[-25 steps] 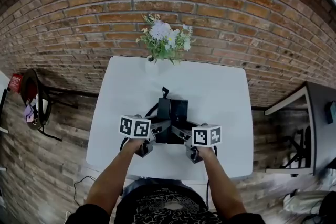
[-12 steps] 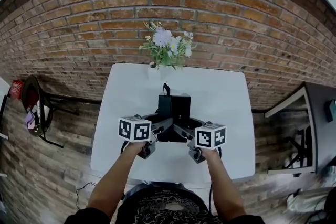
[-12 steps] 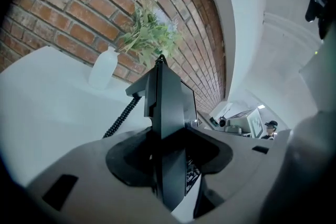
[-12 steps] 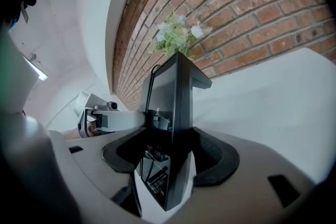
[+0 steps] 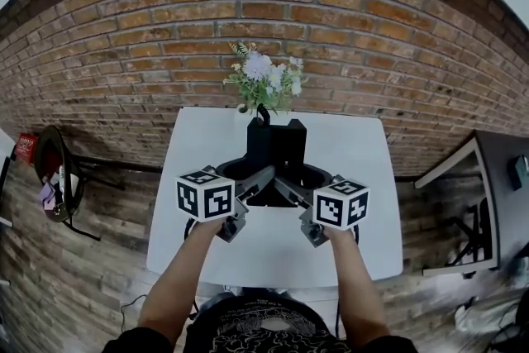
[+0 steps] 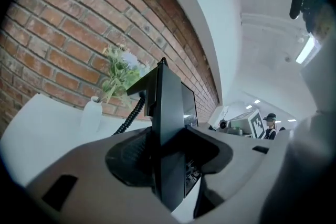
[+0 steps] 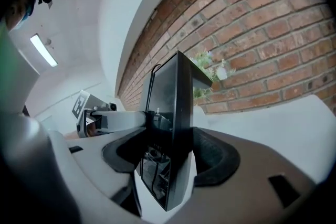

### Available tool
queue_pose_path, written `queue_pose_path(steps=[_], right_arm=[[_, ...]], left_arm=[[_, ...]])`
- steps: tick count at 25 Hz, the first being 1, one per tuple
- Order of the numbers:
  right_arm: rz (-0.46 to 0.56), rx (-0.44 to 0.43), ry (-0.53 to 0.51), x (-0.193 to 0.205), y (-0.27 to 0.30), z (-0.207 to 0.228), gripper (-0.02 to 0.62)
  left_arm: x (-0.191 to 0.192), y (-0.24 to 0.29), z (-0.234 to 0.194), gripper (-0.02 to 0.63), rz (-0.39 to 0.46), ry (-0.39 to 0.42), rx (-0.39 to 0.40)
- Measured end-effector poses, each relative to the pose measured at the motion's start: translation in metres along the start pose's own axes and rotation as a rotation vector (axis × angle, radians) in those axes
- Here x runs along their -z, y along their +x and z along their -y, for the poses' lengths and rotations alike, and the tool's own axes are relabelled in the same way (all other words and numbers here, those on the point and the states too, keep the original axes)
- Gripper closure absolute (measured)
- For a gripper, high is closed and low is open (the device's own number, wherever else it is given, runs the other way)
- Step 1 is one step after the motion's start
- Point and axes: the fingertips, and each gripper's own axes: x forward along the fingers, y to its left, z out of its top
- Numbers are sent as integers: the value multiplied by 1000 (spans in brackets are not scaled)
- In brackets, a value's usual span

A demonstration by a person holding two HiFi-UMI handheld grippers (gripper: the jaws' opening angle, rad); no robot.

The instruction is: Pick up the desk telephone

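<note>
The black desk telephone [image 5: 277, 146] hangs in the air above the white table [image 5: 364, 240], held upright between both grippers. My left gripper [image 5: 250, 193] is shut on its left edge and my right gripper [image 5: 291, 194] is shut on its right edge. In the left gripper view the phone's thin side [image 6: 170, 128] stands between the jaws of the left gripper [image 6: 168, 162], with the coiled cord [image 6: 131, 115] trailing left. The right gripper view has the phone's panel [image 7: 176, 113] pinched in the right gripper [image 7: 170, 165]. Cord loops [image 5: 318, 175] hang beside the phone.
A white vase of flowers [image 5: 264, 83] stands at the table's far edge against the brick wall [image 5: 165, 37]. A dark chair [image 5: 54, 165] is left of the table, and a dark side table [image 5: 496, 194] is on the right. A person [image 6: 270, 126] stands far off.
Both grippers have risen together with the telephone, lifting it off the table; it now overlaps the flowers in the head view. The marker cubes look larger and tilted.
</note>
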Motion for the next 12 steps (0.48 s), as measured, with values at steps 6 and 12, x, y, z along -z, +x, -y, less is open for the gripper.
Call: queue_pose_path(steps=[6, 12], right_arm=[[63, 9, -81, -43, -12, -19, 328], [123, 11, -148, -80, -24, -38, 328]], left_arm=[[-42, -11, 23, 408, 72, 66, 16], [-78, -21, 45, 408, 126, 114, 29]])
